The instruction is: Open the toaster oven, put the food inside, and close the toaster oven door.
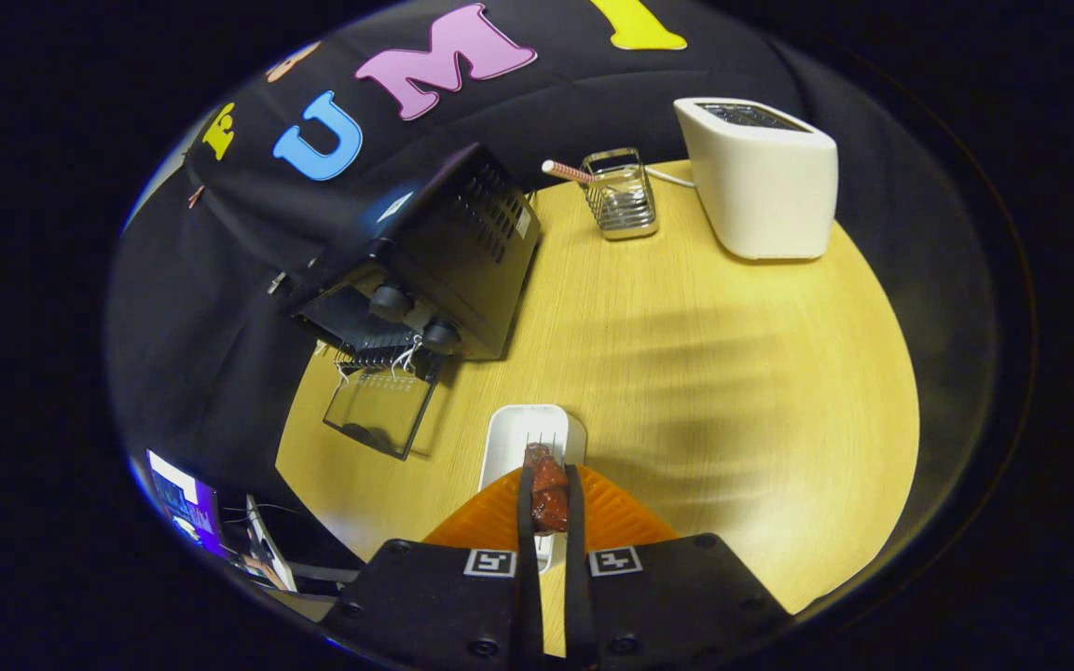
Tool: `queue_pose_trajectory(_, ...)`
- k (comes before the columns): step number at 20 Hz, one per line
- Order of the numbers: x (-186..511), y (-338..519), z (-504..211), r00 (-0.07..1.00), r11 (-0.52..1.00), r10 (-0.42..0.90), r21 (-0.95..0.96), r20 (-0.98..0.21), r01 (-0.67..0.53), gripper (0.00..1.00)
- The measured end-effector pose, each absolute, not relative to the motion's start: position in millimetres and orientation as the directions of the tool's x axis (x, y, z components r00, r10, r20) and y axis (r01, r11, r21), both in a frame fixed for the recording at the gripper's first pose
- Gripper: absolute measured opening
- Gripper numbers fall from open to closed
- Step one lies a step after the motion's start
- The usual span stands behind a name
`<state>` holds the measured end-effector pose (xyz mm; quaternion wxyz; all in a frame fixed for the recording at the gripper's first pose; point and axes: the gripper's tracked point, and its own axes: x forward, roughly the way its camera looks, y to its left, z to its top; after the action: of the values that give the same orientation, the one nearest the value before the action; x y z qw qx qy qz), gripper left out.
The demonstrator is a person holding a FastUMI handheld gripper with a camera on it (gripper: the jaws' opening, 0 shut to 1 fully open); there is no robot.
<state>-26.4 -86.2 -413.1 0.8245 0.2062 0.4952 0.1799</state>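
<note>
Seeing oven [434,252] at left beyond fingers, door [380,410] dropped open onto table [733,373]. My gripper [550,499] pinching food [548,489] between both fingers, raised over white tray [509,438]. Rack [621,196] and toaster [761,177] far right, well apart.

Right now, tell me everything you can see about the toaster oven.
The toaster oven is a black, metal-looking box with vent slots in its side and two dark knobs on its front. Its glass door hangs fully open, lying flat toward the wooden table, with a wire rack visible at the opening. It stands beyond the fingers, against the booth's black cloth wall, apart from the gripper, which is shut on the food.
</note>
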Motion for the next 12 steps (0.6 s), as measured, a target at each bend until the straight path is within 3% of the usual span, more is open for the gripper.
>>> queue_pose_trajectory(6,-32.7,-72.8,-341.0,0.612,0.901,0.364,0.433,-0.702,-0.040,0.14)
queue_pose_trajectory(12,-45.4,12.6,-278.4,0.675,0.893,0.358,0.448,-0.645,-0.044,0.13)
